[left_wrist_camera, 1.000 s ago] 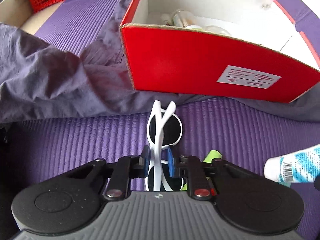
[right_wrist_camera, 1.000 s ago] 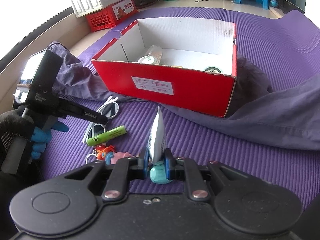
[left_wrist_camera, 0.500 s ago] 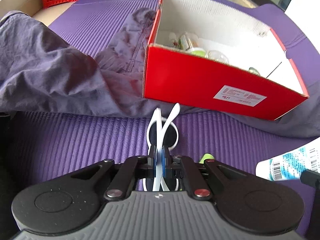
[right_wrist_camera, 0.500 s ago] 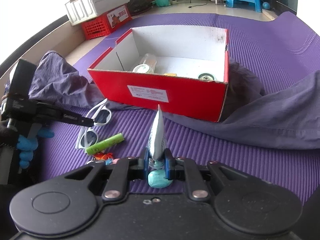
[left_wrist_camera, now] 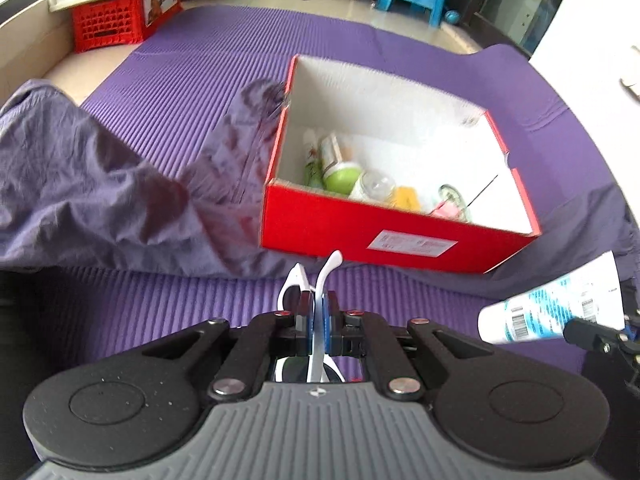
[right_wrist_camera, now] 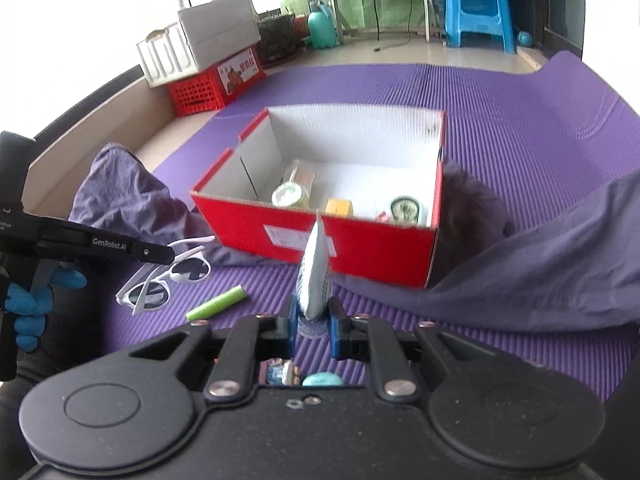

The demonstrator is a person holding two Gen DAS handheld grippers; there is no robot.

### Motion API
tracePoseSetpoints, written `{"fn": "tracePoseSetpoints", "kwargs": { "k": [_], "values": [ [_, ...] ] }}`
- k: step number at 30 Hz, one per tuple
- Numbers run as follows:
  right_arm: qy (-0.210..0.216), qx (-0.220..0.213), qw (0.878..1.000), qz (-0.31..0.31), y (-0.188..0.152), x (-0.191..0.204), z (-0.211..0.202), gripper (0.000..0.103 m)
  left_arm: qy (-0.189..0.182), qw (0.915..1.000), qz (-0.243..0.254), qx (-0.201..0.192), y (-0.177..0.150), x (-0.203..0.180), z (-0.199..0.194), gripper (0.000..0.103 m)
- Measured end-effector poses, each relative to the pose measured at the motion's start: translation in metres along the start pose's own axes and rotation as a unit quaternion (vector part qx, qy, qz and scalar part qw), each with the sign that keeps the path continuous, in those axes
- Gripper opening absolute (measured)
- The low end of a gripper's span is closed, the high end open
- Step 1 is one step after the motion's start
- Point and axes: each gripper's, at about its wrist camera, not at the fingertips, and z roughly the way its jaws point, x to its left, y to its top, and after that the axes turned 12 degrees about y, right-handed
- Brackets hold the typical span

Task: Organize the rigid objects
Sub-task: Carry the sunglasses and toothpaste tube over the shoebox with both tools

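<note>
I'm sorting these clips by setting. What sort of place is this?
Probably a home, perhaps a sunroom or enclosed balcony used for storage: a ribbed purple foam floor mat covers a tiled floor, with a blue plastic stool, a red plastic crate and a teal watering can along the edges.

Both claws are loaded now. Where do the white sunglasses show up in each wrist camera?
Left wrist: white sunglasses bottom centre, pinched in the left claw.
Right wrist: sunglasses at left, under that claw's tip.
Shared landmark: red box just beyond them.
</note>
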Motion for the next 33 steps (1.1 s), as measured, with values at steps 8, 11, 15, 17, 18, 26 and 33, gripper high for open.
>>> {"fn": "tracePoseSetpoints", "kwargs": {
  "k": [8,11,15,17,18,26,33],
  "values": [
    [-0.008,-0.039,0.999,-0.013,0.042,-0.002,-0.012,0.014,-0.021,0.9990,0.005,-0.039,0.040,-0.016,-0.030,0.004],
    [-0.015,-0.049,0.999,-0.012,0.058,-0.005,-0.008,0.014,-0.025,0.9982,0.012,-0.053,0.060,-0.026,-0.035,0.004],
    [-0.024,-0.056,0.998,-0.009,0.076,-0.012,0.005,0.014,-0.023,0.9974,0.027,-0.063,0.084,-0.045,-0.028,0.004],
    [-0.028,-0.055,0.998,-0.007,0.085,-0.018,0.015,0.014,-0.020,0.9971,0.033,-0.065,0.096,-0.054,-0.020,0.004],
    [-0.031,-0.054,0.998,-0.006,0.088,-0.020,0.019,0.014,-0.020,0.9971,0.034,-0.065,0.102,-0.058,-0.015,0.004],
    [-0.053,-0.039,0.998,0.010,0.105,-0.051,0.068,0.014,-0.012,0.9979,0.036,-0.052,0.138,-0.083,0.040,0.004],
    [-0.059,-0.018,0.998,0.032,0.106,-0.074,0.112,0.014,-0.009,0.9984,0.043,-0.036,0.149,-0.104,0.089,0.004]
  ]
}}
